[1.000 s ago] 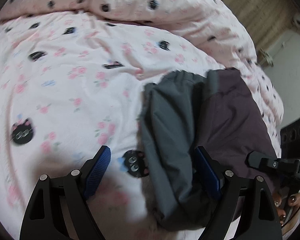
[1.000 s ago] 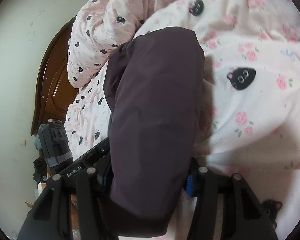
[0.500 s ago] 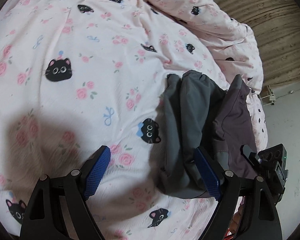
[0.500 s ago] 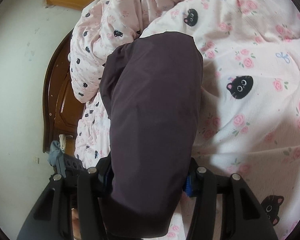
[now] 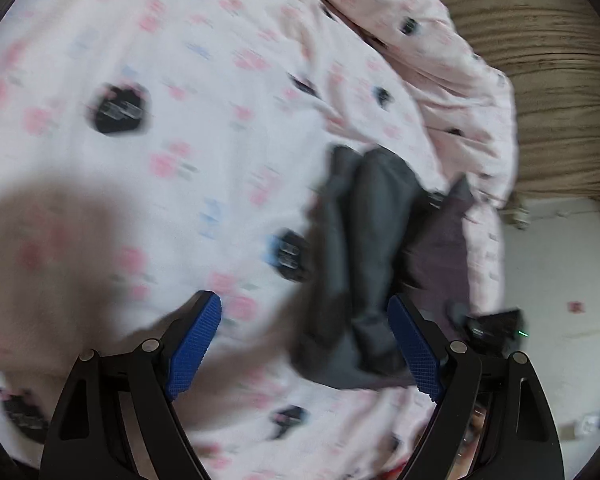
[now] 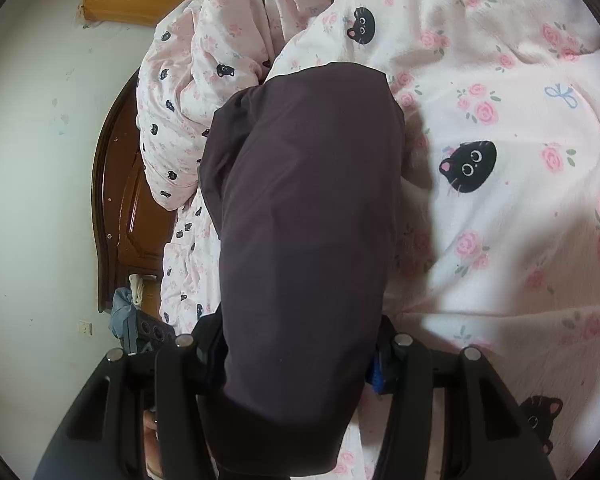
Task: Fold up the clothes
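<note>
A folded garment, dark purple [image 6: 304, 216] outside and grey [image 5: 364, 256] inside, lies on the pink cat-print bed sheet [image 6: 500, 208]. My right gripper [image 6: 296, 364] is shut on its near end. The cloth bulges over both fingers, and only a sliver of blue pad [image 6: 374, 378] shows. In the blurred left wrist view my left gripper [image 5: 306, 340] stands open over the sheet. The garment's grey end lies by its right pad [image 5: 416, 354]; its left pad [image 5: 196, 344] is over bare sheet. The right gripper's body [image 5: 496, 330] shows just beyond the garment.
A bunched duvet [image 6: 204, 64] in the same print is heaped at the head of the bed, against a dark wooden headboard [image 6: 120, 208] and a pale wall. In the left wrist view the bed's edge [image 5: 496, 240] drops off beside a brown curtain [image 5: 552, 80].
The left wrist view has rolled and shifted, so the garment now looks narrower and further away, and the picture has blurred. The right gripper stays clamped on the garment, with a slight roll.
</note>
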Motion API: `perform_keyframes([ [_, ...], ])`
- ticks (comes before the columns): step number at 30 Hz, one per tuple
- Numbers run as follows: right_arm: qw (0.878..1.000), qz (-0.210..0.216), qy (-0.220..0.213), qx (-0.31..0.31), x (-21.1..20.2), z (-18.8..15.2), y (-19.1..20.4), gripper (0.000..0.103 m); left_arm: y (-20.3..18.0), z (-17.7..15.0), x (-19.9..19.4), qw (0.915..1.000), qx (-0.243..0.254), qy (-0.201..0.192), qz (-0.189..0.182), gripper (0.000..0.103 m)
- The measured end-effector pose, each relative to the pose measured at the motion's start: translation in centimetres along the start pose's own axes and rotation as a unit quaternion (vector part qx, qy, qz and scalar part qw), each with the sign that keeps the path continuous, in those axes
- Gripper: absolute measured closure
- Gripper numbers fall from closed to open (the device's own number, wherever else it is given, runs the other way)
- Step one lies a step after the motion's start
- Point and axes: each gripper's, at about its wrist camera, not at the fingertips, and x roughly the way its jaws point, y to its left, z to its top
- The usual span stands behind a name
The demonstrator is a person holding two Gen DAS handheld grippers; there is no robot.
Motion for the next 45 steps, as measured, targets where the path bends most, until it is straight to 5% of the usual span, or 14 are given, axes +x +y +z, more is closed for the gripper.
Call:
perform_keyframes([
  [6, 1.000, 0.004, 0.002, 0.000, 0.0, 0.0, -0.2, 0.049, -0.7, 0.2, 1.2, 0.9972, -0.004, 0.022, -0.071, 0.021],
  [12, 1.000, 0.006, 0.002, -0.002, 0.1, 0.0, -0.2, 0.049, -0.6, 1.3, 2.7, 0.9958, -0.008, 0.025, -0.087, 0.021],
  [20, 1.000, 0.012, 0.004, 0.002, 0.3, 0.0, -0.8, 0.049, -1.9, 1.8, 5.2, 0.9939, 0.046, 0.031, -0.096, 0.022],
  [23, 1.000, 0.014, 0.003, 0.002, 0.3, -0.2, -1.0, 0.049, -2.2, 1.7, 5.5, 0.9922, 0.054, 0.030, -0.109, 0.066],
  [26, 1.000, 0.011, 0.002, 0.002, 0.2, -0.3, -1.2, 0.049, -2.4, 1.6, 5.6, 0.9903, 0.052, 0.033, -0.125, 0.075],
  [35, 0.999, 0.015, -0.011, -0.033, -1.4, -0.7, 1.6, 0.050, -7.5, 0.1, 0.3, 0.9806, 0.163, -0.034, -0.102, 0.082],
  [41, 0.995, 0.014, -0.021, -0.092, -2.8, -0.9, 6.7, 0.050, -7.6, 0.7, -4.5, 0.9703, 0.180, -0.077, -0.143, 0.082],
  [45, 0.991, 0.020, -0.021, -0.133, -2.0, -0.5, 10.9, 0.050, -7.2, 2.0, -7.7, 0.9653, 0.184, -0.126, -0.135, 0.082],
])
